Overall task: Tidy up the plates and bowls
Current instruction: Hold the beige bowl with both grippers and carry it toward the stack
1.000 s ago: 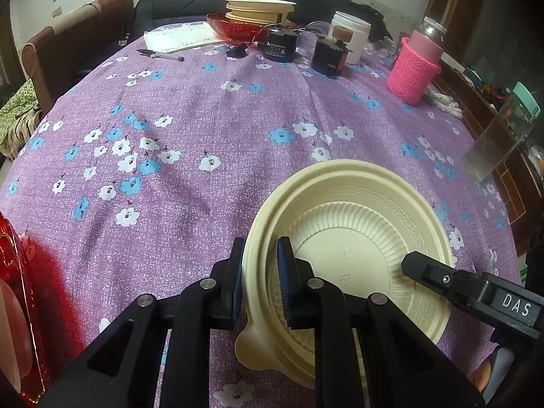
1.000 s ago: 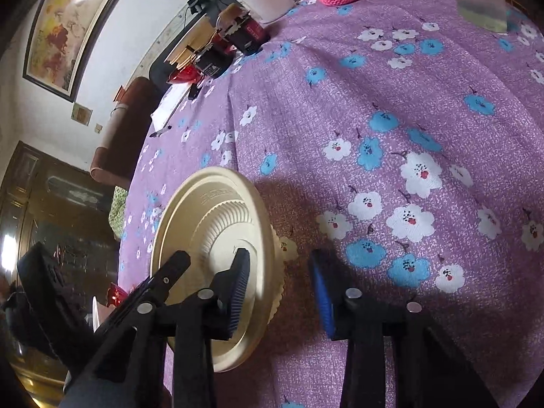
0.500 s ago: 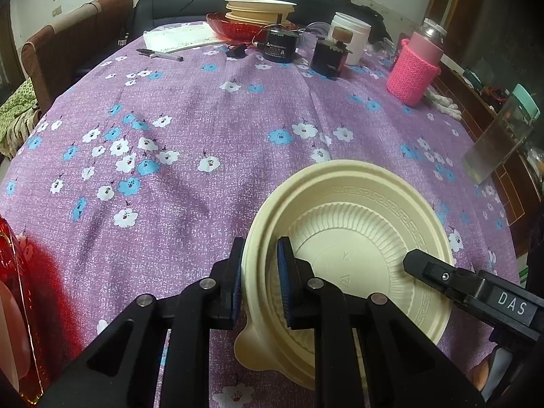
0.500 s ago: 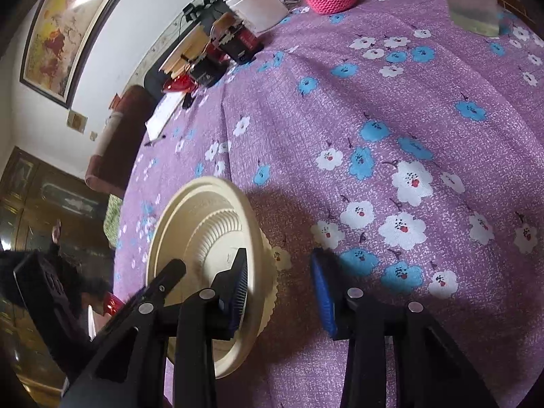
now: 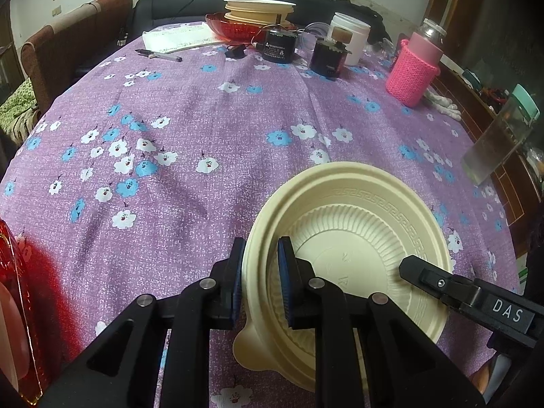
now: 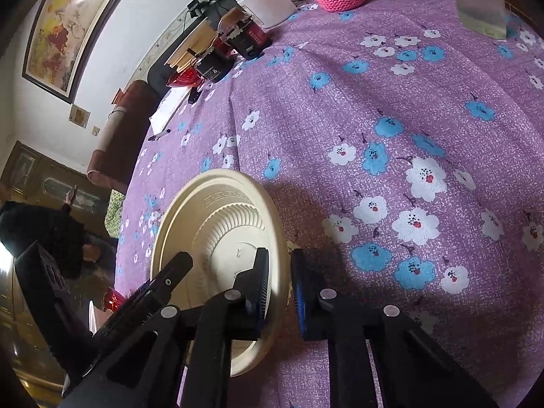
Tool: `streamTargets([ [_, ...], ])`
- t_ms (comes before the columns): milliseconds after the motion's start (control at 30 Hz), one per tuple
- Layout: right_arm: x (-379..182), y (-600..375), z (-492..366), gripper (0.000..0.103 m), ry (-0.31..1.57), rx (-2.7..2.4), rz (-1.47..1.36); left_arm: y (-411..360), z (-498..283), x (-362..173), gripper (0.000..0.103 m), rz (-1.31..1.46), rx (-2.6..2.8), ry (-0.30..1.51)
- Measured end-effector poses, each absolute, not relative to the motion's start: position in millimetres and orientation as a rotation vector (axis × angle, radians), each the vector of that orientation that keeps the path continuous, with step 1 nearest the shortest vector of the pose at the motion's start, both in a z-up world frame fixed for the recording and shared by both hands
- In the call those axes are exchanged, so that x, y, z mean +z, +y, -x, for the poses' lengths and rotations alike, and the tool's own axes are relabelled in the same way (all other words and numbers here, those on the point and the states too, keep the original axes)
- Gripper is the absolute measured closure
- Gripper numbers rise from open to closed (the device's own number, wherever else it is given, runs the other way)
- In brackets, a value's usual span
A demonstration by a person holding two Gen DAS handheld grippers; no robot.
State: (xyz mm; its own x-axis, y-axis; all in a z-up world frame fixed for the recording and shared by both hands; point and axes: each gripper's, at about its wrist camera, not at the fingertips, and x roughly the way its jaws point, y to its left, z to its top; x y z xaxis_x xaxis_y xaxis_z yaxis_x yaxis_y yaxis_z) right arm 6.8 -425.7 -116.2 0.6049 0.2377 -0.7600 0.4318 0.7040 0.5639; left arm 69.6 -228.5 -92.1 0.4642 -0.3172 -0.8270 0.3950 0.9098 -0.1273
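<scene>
Gripping opposite rims of the cream bowl (image 5: 353,241) lying on the floral-clothed surface (image 5: 204,119): left gripper (image 5: 260,278) jaws are pinching its left rim; right gripper (image 6: 278,285) jaws, just closing, are pinching the right rim.

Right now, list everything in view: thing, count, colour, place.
cream bowl: one, near edge, held at both rims
tablecloth: one, purple with blue and white flowers, covers table
cream plates: a stack, far edge, on a red bowl
black cylinders: two, far centre
white jar: one, far right
pink knitted bottle: one, right
clear tumbler: one, green lid, right edge
paper and pen: far left
red dish: one, near left edge
left claw: shut on bowl's left rim
right claw: just closed on bowl's right rim
</scene>
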Motion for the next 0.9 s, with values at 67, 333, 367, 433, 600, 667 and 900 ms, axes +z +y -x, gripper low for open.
streamTargets([
  [67, -116, -426, -7, 0.089, 0.940, -0.126, -0.811, -229, -70, -92, 0.087, -0.088, -0.437, 0.997],
  [333, -116, -427, -6, 0.089, 0.934, -0.124, -0.818, -230, -71, -94, 0.086, -0.086, -0.441, 1.004],
  [367, -117, -427, -6, 0.089, 0.935, -0.123, -0.816, -231, -73, -98, 0.086, -0.089, -0.441, 1.026],
  [433, -117, -427, -7, 0.091, 0.937, -0.121, -0.817, -230, -75, -103, 0.084, -0.071, -0.450, 1.042],
  [600, -118, -428, -8, 0.091, 0.934, -0.120, -0.818, -232, -76, -102, 0.084, -0.071, -0.449, 1.040],
  [667, -118, -428, -9, 0.091, 0.933, -0.120, -0.816, -232, -75, -102, 0.084, -0.074, -0.448, 1.036],
  [900, -117, -428, -11, 0.091, 0.929, -0.120, -0.812, -232, -76, -104, 0.084, -0.085, -0.451, 1.022],
])
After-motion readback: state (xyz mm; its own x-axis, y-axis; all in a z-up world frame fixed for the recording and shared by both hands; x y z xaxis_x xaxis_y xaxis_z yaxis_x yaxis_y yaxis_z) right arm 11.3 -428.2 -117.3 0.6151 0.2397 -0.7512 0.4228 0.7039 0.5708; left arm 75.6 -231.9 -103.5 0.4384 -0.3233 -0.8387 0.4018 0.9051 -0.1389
